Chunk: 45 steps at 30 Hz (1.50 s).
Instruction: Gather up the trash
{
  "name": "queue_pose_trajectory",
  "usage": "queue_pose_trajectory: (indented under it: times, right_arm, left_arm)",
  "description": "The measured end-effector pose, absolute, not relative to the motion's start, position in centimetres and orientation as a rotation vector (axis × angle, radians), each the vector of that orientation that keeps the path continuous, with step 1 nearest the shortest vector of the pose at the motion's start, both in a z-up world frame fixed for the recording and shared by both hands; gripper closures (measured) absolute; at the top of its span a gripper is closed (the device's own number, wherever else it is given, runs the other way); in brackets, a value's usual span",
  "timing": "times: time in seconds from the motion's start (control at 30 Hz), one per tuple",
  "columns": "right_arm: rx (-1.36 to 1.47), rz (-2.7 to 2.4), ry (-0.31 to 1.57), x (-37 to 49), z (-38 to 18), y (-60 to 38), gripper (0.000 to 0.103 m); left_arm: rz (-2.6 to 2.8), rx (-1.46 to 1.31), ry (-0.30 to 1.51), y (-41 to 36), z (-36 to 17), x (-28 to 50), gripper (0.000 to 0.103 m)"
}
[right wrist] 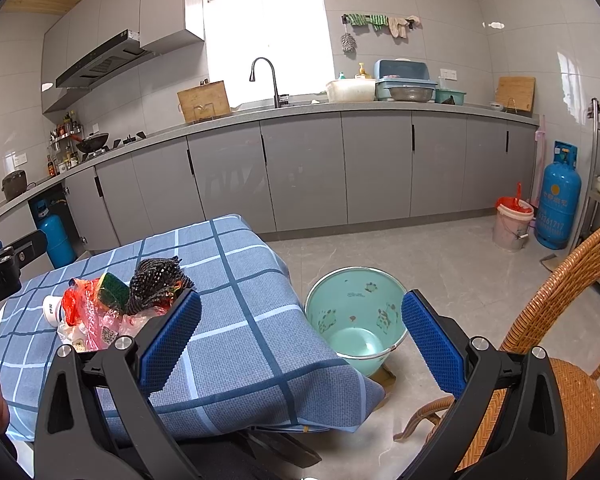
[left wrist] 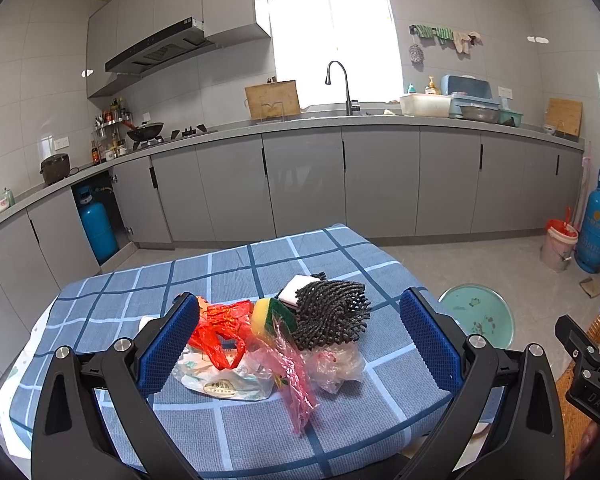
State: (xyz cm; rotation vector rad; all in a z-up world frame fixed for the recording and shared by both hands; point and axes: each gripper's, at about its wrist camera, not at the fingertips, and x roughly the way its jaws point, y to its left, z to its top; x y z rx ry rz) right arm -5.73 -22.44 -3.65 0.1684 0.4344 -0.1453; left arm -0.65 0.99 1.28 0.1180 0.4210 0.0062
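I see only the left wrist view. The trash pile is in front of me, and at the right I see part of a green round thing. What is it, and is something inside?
Observer: In the right wrist view it is a green bucket standing on the floor beside the table. Its visible inside looks empty.
Operator: Is the right gripper holding something already?
Observer: No. The right gripper is open and holds nothing, and it faces the table corner and the bucket.
Operator: Is some trash hidden behind the red bag from my side?
Observer: Yes, a small white container lies on its side at the left end of the pile, beside the red bag.
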Motion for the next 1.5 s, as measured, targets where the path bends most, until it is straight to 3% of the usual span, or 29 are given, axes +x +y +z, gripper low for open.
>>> queue_pose_trajectory:
  times: [0.73,1.5]
  right_arm:
    - [0.184,-0.123,0.448,-5.2,-4.4,-22.1,0.004]
    - [0.097,0.09,0.53,4.9,-6.6,-14.3,0.005]
  left_arm:
    - [0.034,0.12,0.435,1.9,0.5,0.0,0.004]
    - [0.441,0.005,0.652,20.5,-7.4,4.7,0.004]
